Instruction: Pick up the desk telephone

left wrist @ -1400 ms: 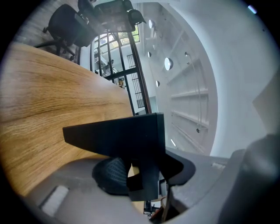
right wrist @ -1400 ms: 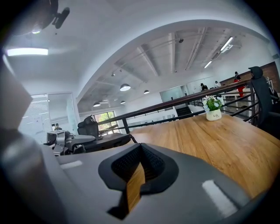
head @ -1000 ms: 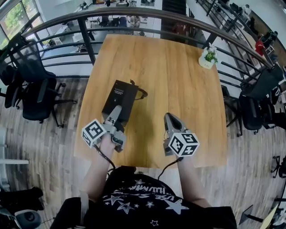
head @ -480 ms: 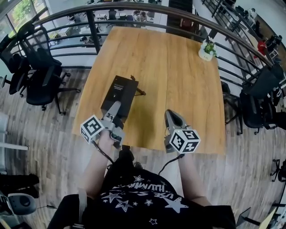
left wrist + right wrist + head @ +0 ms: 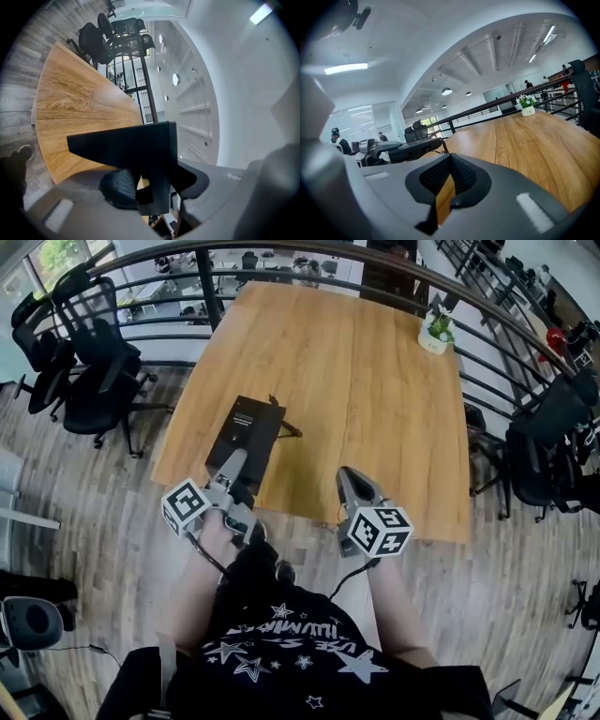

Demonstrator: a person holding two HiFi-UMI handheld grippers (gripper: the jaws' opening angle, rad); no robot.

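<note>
The desk telephone (image 5: 248, 427) is a flat black unit with a short cord (image 5: 287, 429) at its far right corner. My left gripper (image 5: 234, 466) is shut on its near end and holds it over the left front part of the wooden table (image 5: 375, 399). In the left gripper view the black telephone (image 5: 122, 144) fills the space between the jaws. My right gripper (image 5: 348, 480) is shut with nothing in it, near the table's front edge, to the right of the phone. The right gripper view shows the held telephone (image 5: 415, 147) at its left.
A small potted plant (image 5: 433, 334) stands at the table's far right corner. A curved black railing (image 5: 281, 254) runs behind the table. Black office chairs stand at the left (image 5: 94, 371) and right (image 5: 553, 446) on the wood floor.
Both grippers have drawn back toward the table's front edge as the person steps away. The telephone has come along in the left gripper, from mid-left of the table to near its front edge.
</note>
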